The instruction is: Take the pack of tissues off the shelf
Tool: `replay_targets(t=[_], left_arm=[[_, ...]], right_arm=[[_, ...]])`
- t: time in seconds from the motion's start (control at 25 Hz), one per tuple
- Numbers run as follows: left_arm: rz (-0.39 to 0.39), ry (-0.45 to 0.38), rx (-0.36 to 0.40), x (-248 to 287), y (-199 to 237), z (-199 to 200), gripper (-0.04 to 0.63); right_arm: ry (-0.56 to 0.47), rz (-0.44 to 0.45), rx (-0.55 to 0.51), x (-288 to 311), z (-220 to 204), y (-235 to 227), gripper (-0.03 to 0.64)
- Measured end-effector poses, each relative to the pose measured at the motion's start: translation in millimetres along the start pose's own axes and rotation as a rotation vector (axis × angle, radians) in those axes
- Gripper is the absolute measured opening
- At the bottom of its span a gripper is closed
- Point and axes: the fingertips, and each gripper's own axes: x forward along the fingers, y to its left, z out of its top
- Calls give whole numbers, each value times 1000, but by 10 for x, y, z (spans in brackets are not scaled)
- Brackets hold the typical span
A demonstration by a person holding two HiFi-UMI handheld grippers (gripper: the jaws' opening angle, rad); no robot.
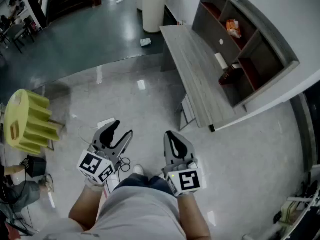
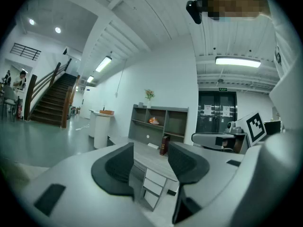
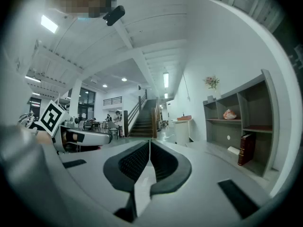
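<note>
Grey shelf, pack of tissues well ahead, left tool released, right tool clenched empty

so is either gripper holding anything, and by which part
Nothing is held: the left gripper has its jaws apart and empty, the right gripper has its jaws shut on nothing.

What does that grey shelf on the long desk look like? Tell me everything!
The grey shelf is an open, wooden-looking unit with several compartments, standing upright on the long grey desk against the white wall. An orange and white packet lies in an upper compartment, a dark red book stands in a lower one, and a small plant sits on top.
</note>
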Motion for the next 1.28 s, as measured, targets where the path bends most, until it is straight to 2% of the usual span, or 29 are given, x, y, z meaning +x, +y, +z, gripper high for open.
replay_targets(t=[0.08,0.12,0.16,0.2,0.44,0.64,0.8,1.0,1.28], left_arm=[[12,-5,-9,-56,123,-12,220],[19,-8,-14,-88,190,-16,179],[26,-11,-19,-121,258,-19,68],[28,-12,-24,-148,321,-18,18],[7,-37,-34,-202,558,59,15],[2,-43,-57,-108,769,91,15],[45,-49,-72,107,1028,114,15],[101,-43,-57,636,1406,135,15],[174,-55,-50,1651,2033,294,16]], right_arm=[[8,-9,-9,70,-23,54,21],[10,-13,-13,106,-31,86,21],[12,-17,-16,144,-36,121,21],[13,-21,-17,183,-38,155,21],[38,-13,-30,426,-124,266,21],[10,-8,-16,660,-81,232,21],[10,-6,-5,993,-137,61,21],[-9,39,-7,1633,-163,-352,21],[4,117,-12,2753,-216,-1093,21]])
